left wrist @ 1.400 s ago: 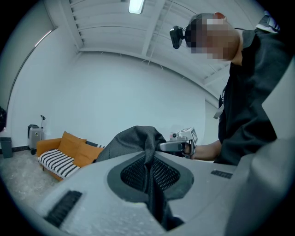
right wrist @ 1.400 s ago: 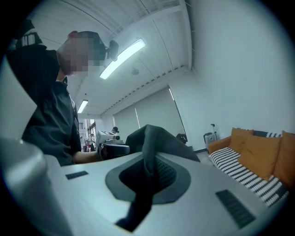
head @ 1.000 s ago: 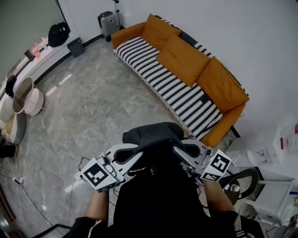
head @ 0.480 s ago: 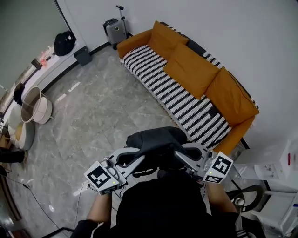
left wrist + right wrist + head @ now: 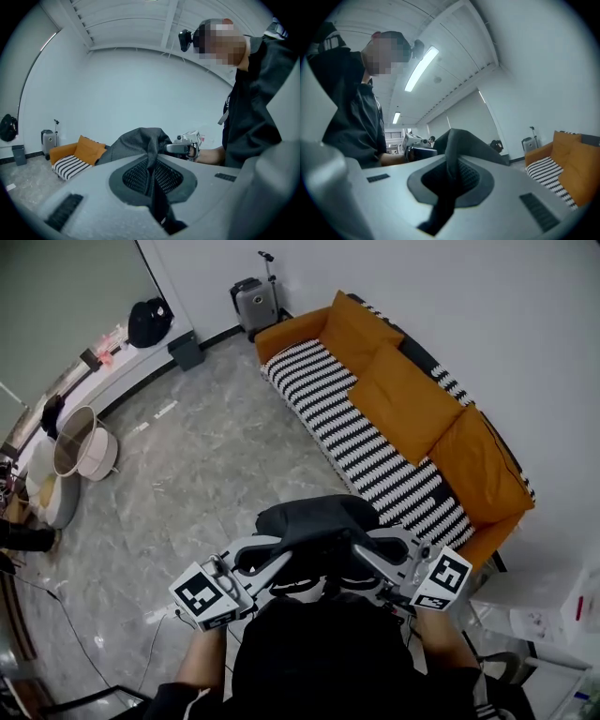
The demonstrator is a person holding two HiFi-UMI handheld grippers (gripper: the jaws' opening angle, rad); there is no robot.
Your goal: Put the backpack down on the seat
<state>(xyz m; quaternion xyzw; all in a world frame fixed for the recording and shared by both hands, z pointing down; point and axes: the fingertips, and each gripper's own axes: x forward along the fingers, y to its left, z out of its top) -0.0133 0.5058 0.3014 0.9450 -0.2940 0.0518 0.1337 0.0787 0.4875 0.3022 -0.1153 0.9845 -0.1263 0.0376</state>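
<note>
- I hold a dark grey backpack in the air, close in front of the person's chest, between my two grippers and above the marble floor.
- My left gripper is clamped tight on a fold of the backpack's fabric. A strip of cloth runs down between its jaws.
- My right gripper is pinched closed on another fold of the same bag, from the opposite side.
- The orange sofa, with its black-and-white striped seat, stands ahead and to the right, well apart from the bag. The bag is not yet set down.
- My judgement of the risk: each grip is on loose cloth only, so the bag's weight could drag the fabric out of one pair of jaws. The bag would then swing or drop to the floor.
- Letting go too near the seat's front edge could let the bag slide off.
</note>
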